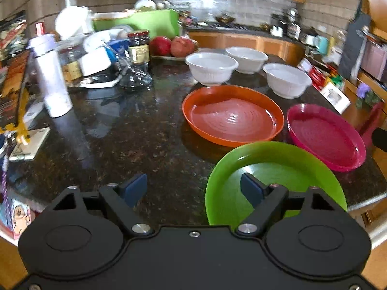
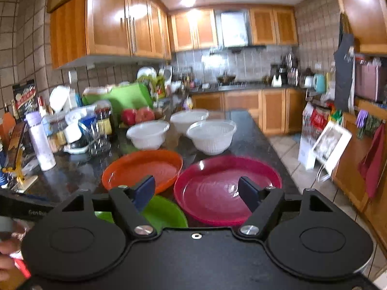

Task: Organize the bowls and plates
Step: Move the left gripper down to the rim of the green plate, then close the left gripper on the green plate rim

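On dark granite counter, left wrist view: left gripper spread wide, nothing between jaws, right finger over green plate at near edge. Orange plate behind, pink plate to right; all flat, rims up. Three white bowls upright beyond. White bottle, jars, apples crowd left side.

Right wrist view: right gripper released, empty, above pink plate. Orange plate at left, green plate nearest, partly hidden. White bowls behind plates.

green plate: mostly hidden behind right gripper | counter clutter: blurred, unreadable
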### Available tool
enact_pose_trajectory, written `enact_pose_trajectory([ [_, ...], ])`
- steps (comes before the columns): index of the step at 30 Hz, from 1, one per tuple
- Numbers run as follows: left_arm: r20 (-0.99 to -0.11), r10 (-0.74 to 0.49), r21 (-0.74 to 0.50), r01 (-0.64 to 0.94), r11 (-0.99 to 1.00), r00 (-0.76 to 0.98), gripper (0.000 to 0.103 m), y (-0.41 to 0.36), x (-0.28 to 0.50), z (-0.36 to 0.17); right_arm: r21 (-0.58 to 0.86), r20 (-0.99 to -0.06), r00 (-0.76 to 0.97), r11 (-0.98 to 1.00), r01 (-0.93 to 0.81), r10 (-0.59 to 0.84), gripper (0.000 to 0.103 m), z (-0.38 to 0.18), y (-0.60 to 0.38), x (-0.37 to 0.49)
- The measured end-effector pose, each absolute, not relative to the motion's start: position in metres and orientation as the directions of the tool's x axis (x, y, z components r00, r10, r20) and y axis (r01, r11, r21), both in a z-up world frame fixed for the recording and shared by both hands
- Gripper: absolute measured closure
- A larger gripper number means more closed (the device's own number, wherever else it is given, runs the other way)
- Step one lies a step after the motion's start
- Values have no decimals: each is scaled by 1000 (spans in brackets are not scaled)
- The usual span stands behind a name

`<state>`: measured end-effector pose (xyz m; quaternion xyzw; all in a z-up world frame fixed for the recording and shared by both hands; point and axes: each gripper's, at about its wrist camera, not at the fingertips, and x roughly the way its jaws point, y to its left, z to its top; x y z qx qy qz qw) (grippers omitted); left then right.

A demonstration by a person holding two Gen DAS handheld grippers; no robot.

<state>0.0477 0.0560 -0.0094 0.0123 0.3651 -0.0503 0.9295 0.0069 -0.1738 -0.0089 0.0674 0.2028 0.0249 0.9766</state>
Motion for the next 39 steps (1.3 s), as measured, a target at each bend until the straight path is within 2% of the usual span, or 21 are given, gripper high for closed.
enact_pose_trajectory([
  [4,-715,-146,-11,198,980,683,25,58,58,-14,120,-436,899,993,7,47,29,-14,-168,11],
  [6,-729,-171,-6,243,970,663,25,58,62,-16,100,-466,884,995,17,32,43,-17,-163,13],
  [7,-736,-184,-6,266,964,651,29,58,63,-17,96,-490,871,995,19,31,52,-18,-160,16],
  [10,-759,-225,-22,322,946,611,36,61,70,-19,117,-552,833,993,36,34,61,-23,-155,21],
  [14,-779,-273,-39,391,919,564,37,64,77,-24,108,-579,815,990,86,-8,64,-27,-145,20],
  [18,-785,-307,-49,439,897,539,46,68,82,-26,77,-570,818,986,146,-77,64,-28,-135,16],
  [21,-782,-329,-60,461,886,530,47,74,84,-26,62,-554,824,981,186,-121,64,-29,-128,12],
  [23,-780,-342,-59,483,874,524,53,74,84,-26,62,-525,836,972,228,-163,64,-29,-124,8],
  [28,-785,-370,-60,534,843,497,54,74,86,-26,-10,-478,837,954,299,-267,68,-31,-117,2],
  [32,-799,-373,-75,539,839,471,59,71,90,-29,36,-571,798,966,257,-191,88,-35,-124,10],
  [35,-804,-374,-85,534,841,462,59,69,88,-28,62,-607,781,971,231,-147,93,-38,-131,13],
  [39,-803,-334,-47,507,861,493,59,61,84,-27,53,-612,781,979,198,-125,93,-38,-140,18],
])
